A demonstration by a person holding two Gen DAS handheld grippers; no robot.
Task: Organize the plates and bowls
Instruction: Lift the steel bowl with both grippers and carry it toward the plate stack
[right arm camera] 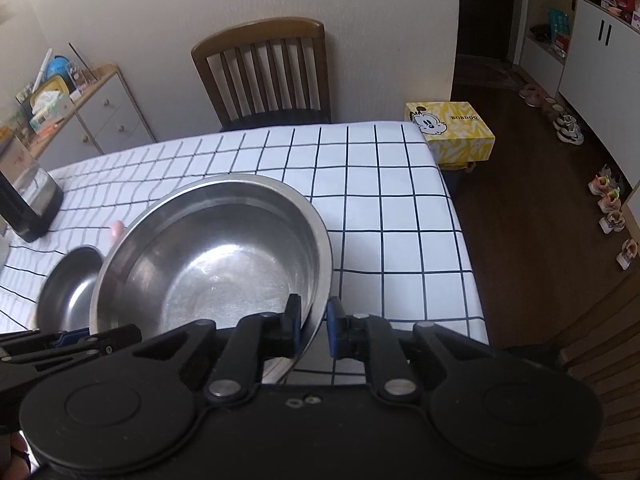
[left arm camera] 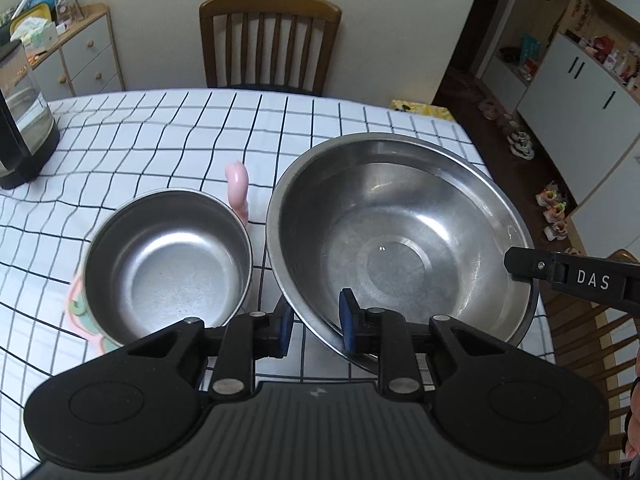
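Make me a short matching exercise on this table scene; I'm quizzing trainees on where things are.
Things:
1. large steel bowl
2. small steel bowl
3. kettle
4. yellow box

Places or states:
A. on the floor beyond the table's far corner
B. rim pinched by both grippers
C. on the tablecloth, left of the big bowl
D. at the table's far left edge

Pairs: 1-B, 2-C, 3-D, 4-A

The large bowl and the small bowl are silvery steel. The cloth on the desk is white with a dark grid. The chair is brown wood. The box is yellow with white zigzags. Each hand-held gripper is black with blue pads.
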